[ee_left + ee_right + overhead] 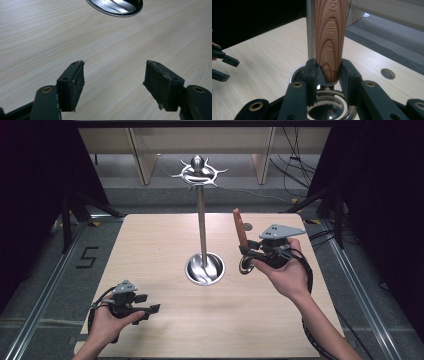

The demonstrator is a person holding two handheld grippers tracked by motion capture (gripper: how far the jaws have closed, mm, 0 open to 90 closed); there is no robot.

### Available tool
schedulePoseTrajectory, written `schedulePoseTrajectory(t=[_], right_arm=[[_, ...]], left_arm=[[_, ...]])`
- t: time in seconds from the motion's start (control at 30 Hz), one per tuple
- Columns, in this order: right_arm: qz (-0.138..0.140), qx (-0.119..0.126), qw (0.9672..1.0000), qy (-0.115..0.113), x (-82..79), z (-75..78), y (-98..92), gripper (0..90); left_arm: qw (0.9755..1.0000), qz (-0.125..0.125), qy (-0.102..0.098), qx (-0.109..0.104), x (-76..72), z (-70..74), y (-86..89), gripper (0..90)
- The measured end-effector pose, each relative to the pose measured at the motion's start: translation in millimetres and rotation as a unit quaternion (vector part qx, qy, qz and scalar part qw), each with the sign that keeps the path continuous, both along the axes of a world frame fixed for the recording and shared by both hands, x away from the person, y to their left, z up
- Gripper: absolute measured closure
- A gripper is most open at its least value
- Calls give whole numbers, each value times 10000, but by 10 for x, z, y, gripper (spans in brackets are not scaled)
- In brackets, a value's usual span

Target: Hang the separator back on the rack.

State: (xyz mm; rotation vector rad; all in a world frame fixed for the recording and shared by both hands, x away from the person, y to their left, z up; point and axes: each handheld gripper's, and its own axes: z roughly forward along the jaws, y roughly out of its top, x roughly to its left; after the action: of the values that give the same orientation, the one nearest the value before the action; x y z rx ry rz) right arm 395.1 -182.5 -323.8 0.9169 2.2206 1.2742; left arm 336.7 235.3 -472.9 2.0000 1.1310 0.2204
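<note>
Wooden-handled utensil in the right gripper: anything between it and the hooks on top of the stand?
Nothing visible. The right gripper holds the wooden-handled utensil upright to the right of the stand; open air separates it from the hooks. The left gripper sits open, well clear.

This looks like a lab or recording studio rather than a home. A pale wooden table (150, 270) stands alone at the centre of the frame, black curtains (30, 195) hang at both sides, metal rails (45, 285) run along the grey floor, and loose cables (295, 155) lie at the upper right.
</note>
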Motion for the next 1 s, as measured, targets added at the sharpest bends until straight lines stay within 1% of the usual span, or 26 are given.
schedulePoseTrajectory(t=[0.03, 0.07, 0.1, 0.13, 0.17, 0.2, 0.23, 0.27, 0.3, 0.33, 0.37, 0.43, 0.47, 0.5, 0.53, 0.6, 0.63, 0.67, 0.73, 0.77, 0.8, 0.83, 0.87, 0.9, 0.97, 1.0], right_arm=[[-77, 57, 10000, 23, -8, 1, 10, 699], [-117, 116, 9999, -17, -7, -4, 22, 699], [-74, 65, 9999, -75, 2, 3, 16, 699], [-93, 46, 9999, -111, 2, 10, 16, 699], [-3, -34, 9997, -234, 23, 18, 5, 699], [-16, 9, 10000, -27, 1, 28, 11, 699], [-65, 64, 10000, 33, -9, 29, 17, 698], [-78, 94, 9999, 3, -10, 32, 21, 698], [-77, 61, 9999, -25, -7, 40, 14, 699], [-74, 51, 9998, -151, 6, 41, 11, 699], [-109, 94, 9998, -150, 3, 46, 17, 699], [-104, 108, 9999, -40, -7, 66, 16, 699], [-94, 103, 9998, -103, 1, 69, 16, 698], [-135, 190, 9996, -147, 2, 67, 28, 698], [-124, 168, 9998, -29, -9, 86, 24, 699], [-103, 160, 9998, -76, -4, 104, 23, 699], [-99, 174, 9996, -195, 7, 107, 25, 699], [-85, 185, 9997, -144, 4, 118, 25, 699], [-54, 158, 9997, -187, 9, 137, 28, 699], [-132, 226, 9995, -156, -3, 138, 42, 698], [-108, 218, 9993, -280, 16, 140, 43, 699], [-56, 147, 9996, -246, 18, 153, 33, 699], [-48, 165, 9996, -217, 18, 156, 37, 698], [-112, 191, 9996, -165, 6, 164, 38, 699], [-127, 235, 9993, -271, 20, 162, 41, 699], [-106, 209, 9992, -316, 30, 166, 36, 699]], left_arm=[[10000, 10, -1, 28, 2, -1, 2, 314], [10000, 13, -4, 28, 2, -1, 2, 314], [10000, 15, -8, 4, -2, 1, 0, 315], [10000, 27, -54, -47, -5, -4, -4, 315], [10000, 20, -70, -39, -4, -2, -2, 314], [10000, 15, -63, -32, -4, -1, -1, 314], [10000, 14, -65, -34, -4, -1, -2, 314], [10000, 0, -48, -29, -5, -1, -1, 314], [10000, 16, -27, -36, -4, -1, -4, 314], [10000, -1, -18, -25, -2, 1, -3, 314], [10000, -1, -22, -29, -2, 1, -3, 314], [10000, 1, -68, -20, -1, 0, -2, 314], [10000, 2, -65, -18, -2, 1, -1, 314], [10000, 7, -61, -21, -3, 1, 0, 314], [10000, -13, -59, 1, -2, 3, 5, 314], [10000, -4, -12, -13, -3, 5, 4, 315], [10000, 26, -18, -31, -4, 2, 0, 314], [10000, 12, -60, -33, -3, 1, 0, 314], [10000, -6, -65, -13, -3, 2, 3, 315], [10000, 0, -53, -32, -3, 1, 1, 315], [10000, 16, -50, -38, -4, 2, -1, 314], [10000, 9, -64, -20, -4, 5, 2, 315], [10000, -7, -1, -24, -1, 6, 6, 314], [10000, -2, -5, -20, -2, 7, 7, 314], [10000, -11, 1, -27, -3, 7, 7, 315], [10000, 39, -45, -43, -4, 0, -1, 314]])
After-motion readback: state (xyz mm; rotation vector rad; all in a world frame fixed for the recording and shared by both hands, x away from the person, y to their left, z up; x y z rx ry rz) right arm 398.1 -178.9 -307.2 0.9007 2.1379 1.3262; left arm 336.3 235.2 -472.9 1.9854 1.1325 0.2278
